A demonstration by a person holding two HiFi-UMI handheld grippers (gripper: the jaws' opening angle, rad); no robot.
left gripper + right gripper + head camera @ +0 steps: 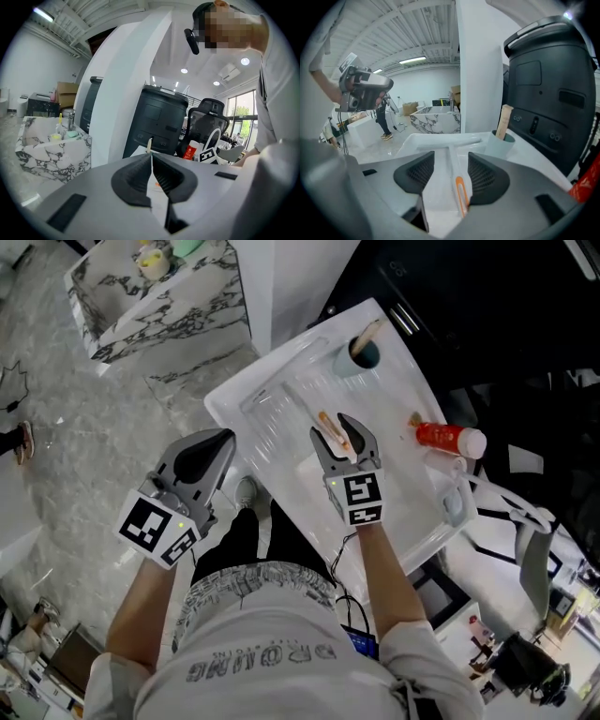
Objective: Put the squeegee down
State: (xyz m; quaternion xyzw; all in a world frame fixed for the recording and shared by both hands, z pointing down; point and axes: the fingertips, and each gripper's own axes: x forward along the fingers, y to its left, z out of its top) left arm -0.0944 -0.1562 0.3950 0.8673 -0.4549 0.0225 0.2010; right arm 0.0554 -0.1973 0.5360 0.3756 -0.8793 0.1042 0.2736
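Note:
The squeegee [324,420], white with an orange grip, lies flat on the white table [403,390]. In the right gripper view the squeegee [460,186] runs away from me, its blade lying crosswise at the far end. My right gripper [336,432] hangs above the handle with its jaws wide open. The right gripper [451,158] frames the stem without touching it. My left gripper [228,435] is held off the table's left edge. The left gripper [151,157] has its pads together with nothing between them.
A pale teal cup [361,352] with a wooden stick stands at the table's far end, also in the right gripper view as the cup [499,143]. A red bottle [448,438] lies at the right. A marble block [159,287] stands on the floor to the left; a black bin [548,84] rises behind the table.

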